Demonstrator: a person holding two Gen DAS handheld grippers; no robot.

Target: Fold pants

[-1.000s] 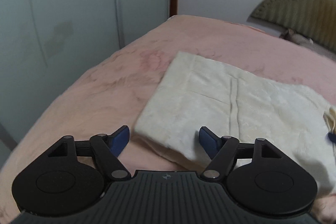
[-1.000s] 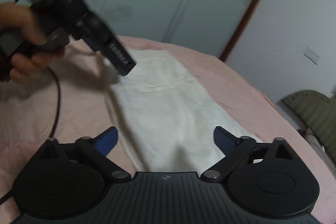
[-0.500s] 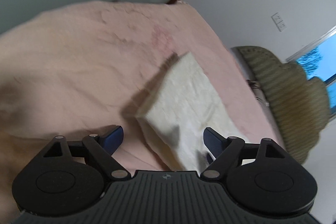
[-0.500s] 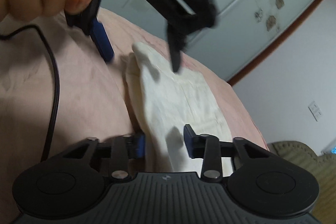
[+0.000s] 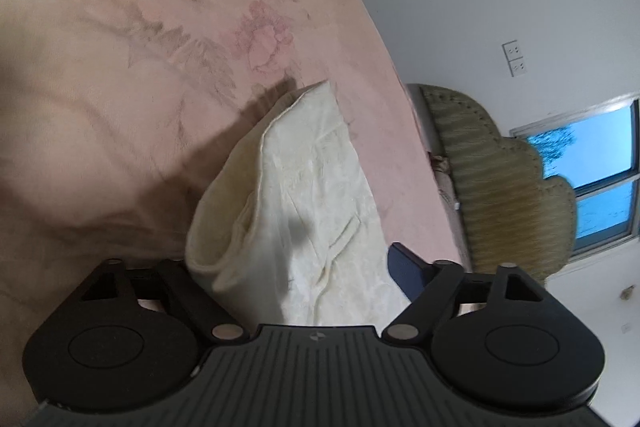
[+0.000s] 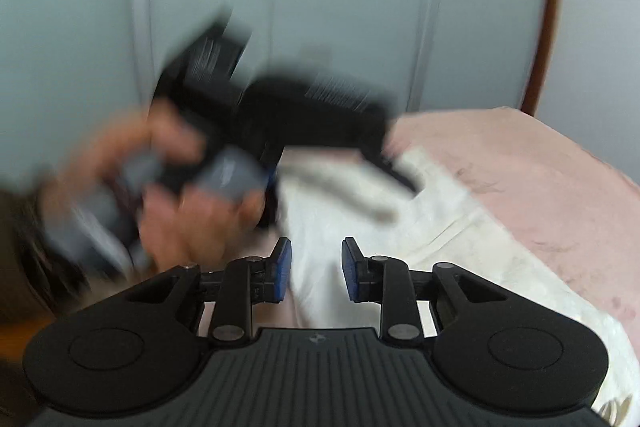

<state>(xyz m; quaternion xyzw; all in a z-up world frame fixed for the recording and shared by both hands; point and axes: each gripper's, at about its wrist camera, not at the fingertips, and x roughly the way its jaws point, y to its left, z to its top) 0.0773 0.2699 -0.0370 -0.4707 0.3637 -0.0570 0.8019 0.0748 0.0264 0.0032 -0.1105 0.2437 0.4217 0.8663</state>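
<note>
Cream pants [image 5: 304,211] lie folded on a pink bed [image 5: 120,67]; left gripper [image 5: 304,267] fingers straddle the raised fabric edge, closing, while right gripper [image 6: 316,269] fingers narrow, pinching cloth.

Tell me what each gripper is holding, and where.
The right gripper, jaws just closing, pinches a fold at the near edge of the pants. The left gripper, also just closing, straddles bunched cloth; grip unclear.

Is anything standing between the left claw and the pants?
Nothing visible does. A fold of the pants already sits between the fingers of the left claw, whose jaws have just been closing; one finger is hidden behind cloth.
</note>
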